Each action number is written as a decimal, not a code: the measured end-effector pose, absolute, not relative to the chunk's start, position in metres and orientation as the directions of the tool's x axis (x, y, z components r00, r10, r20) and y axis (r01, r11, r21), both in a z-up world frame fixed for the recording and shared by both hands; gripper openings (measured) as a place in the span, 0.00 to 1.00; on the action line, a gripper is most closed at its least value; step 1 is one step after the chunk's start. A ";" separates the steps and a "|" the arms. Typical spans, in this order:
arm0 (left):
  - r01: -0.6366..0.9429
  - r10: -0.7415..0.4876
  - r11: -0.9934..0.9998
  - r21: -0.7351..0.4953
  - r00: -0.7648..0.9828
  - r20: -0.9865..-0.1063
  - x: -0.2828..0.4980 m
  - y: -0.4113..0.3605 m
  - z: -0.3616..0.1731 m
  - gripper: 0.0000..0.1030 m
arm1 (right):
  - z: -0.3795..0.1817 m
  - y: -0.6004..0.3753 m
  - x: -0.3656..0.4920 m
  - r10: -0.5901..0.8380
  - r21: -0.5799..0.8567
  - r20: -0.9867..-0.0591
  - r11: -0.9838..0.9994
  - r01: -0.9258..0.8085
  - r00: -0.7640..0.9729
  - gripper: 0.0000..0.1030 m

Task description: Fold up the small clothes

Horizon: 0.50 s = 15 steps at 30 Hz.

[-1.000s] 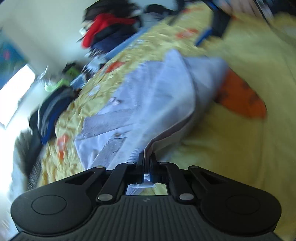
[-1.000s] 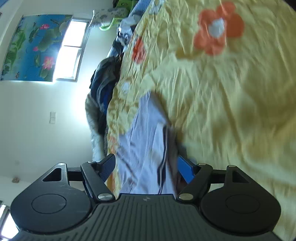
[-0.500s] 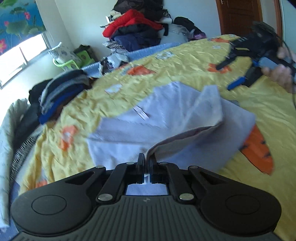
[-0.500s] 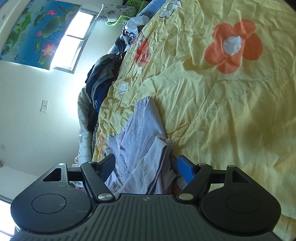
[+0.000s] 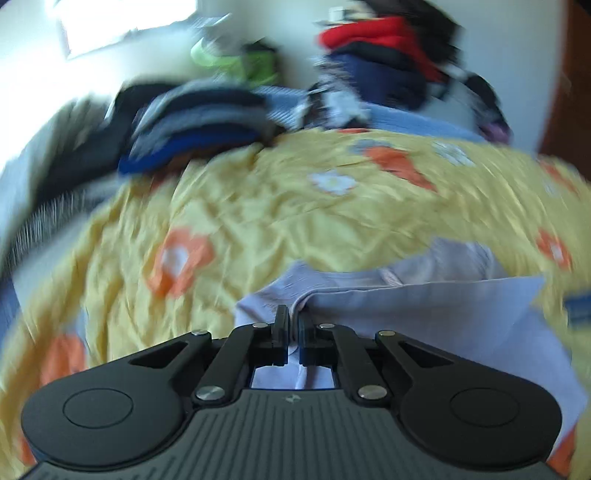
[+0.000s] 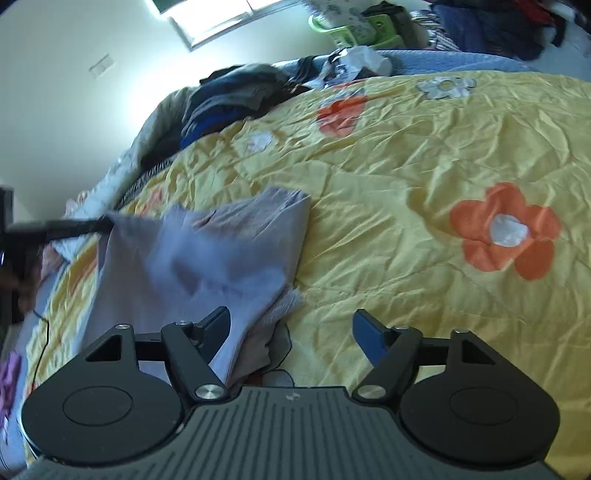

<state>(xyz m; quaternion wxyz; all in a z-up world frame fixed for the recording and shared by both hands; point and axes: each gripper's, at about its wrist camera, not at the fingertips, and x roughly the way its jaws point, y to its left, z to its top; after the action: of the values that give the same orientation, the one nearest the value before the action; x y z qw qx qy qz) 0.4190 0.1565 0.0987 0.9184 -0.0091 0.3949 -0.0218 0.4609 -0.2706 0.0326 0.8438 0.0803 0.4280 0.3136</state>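
A small pale lilac garment [image 5: 424, 306] lies partly folded on the yellow flowered bedspread [image 5: 258, 221]. My left gripper [image 5: 291, 325] is shut on an edge of it and holds that edge up. In the right wrist view the same garment [image 6: 207, 258] lies left of centre, and the left gripper [image 6: 74, 227] shows at its far left corner, pinching the cloth. My right gripper [image 6: 291, 325] is open and empty, its left finger over the garment's near edge, its right finger above the bedspread [image 6: 424, 166].
A stack of folded dark clothes [image 5: 199, 125] sits at the bed's far edge, also in the right wrist view [image 6: 236, 96]. A heap of red and navy clothes [image 5: 380, 62] lies behind. A green chair [image 6: 354, 26] stands under the window.
My left gripper has carried the garment's edge across and lower, laying a fold over it. The right gripper has swung round, still open, and now faces the garment from its near side.
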 end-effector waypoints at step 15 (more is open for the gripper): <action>0.010 -0.043 0.999 -0.047 0.630 -0.776 0.423 0.167 0.065 0.05 | 0.004 -0.260 0.555 0.750 0.751 -0.571 0.642 -0.157 0.334 0.37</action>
<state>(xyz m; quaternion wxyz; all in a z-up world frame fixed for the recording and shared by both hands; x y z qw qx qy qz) 0.4234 0.1674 0.0652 0.9025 -0.0191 0.4300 -0.0146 0.5548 -0.2598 0.0039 0.7595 0.3002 0.4939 0.2985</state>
